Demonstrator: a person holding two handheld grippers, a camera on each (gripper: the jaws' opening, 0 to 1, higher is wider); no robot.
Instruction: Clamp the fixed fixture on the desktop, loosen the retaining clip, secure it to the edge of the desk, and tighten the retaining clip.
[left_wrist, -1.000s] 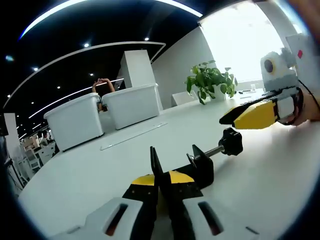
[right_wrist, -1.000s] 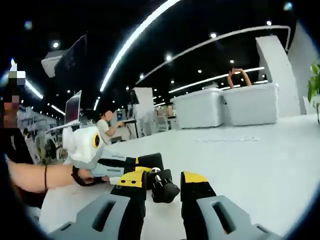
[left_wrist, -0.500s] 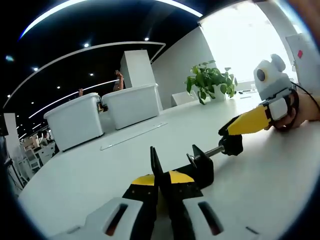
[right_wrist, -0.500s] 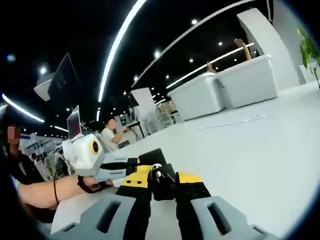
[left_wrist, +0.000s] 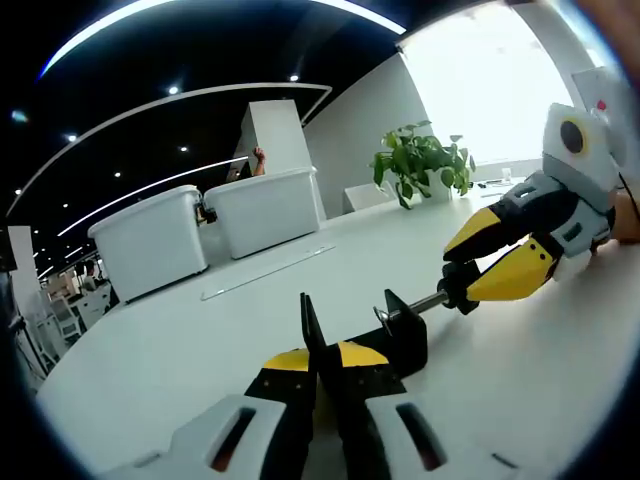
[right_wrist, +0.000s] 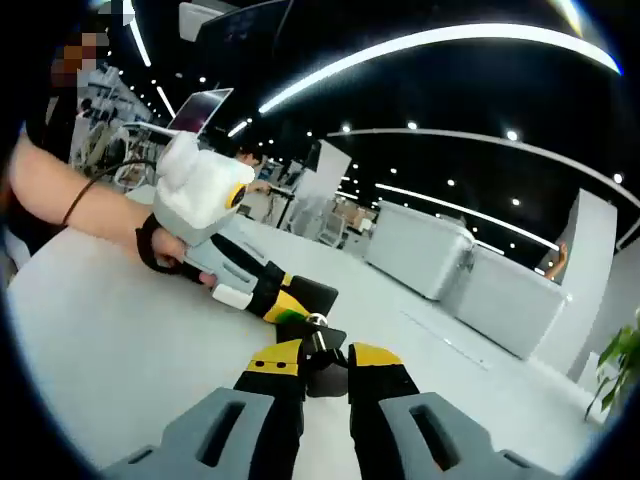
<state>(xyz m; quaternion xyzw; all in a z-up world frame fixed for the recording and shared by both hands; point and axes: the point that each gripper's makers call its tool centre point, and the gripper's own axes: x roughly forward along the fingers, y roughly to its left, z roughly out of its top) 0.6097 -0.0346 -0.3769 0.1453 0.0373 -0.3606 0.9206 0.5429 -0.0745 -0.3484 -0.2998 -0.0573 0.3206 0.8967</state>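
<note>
A black clamp fixture (left_wrist: 402, 338) lies on the white desk (left_wrist: 170, 350). My left gripper (left_wrist: 318, 358) is shut on its upright plate at the near end. A threaded screw runs from the fixture to a black knob (left_wrist: 452, 290). My right gripper (left_wrist: 470, 270) comes in from the right, rolled over, with its yellow-tipped jaws closed around that knob. In the right gripper view the knob (right_wrist: 320, 345) sits pinched between my right gripper (right_wrist: 322, 358) jaws. Beyond it the left gripper (right_wrist: 285, 302), held by a hand, grips the fixture (right_wrist: 318, 296).
Two white lidded bins (left_wrist: 210, 225) stand at the far side of the desk, with a potted plant (left_wrist: 422, 160) to their right. A person's hand and forearm (right_wrist: 60, 200) hold the left gripper. Desks and monitors (right_wrist: 205, 105) stand in the background.
My right gripper has come onto the knob, closed around it and rolled, tilting the whole right gripper view. The left gripper and the fixture have stayed in place.
</note>
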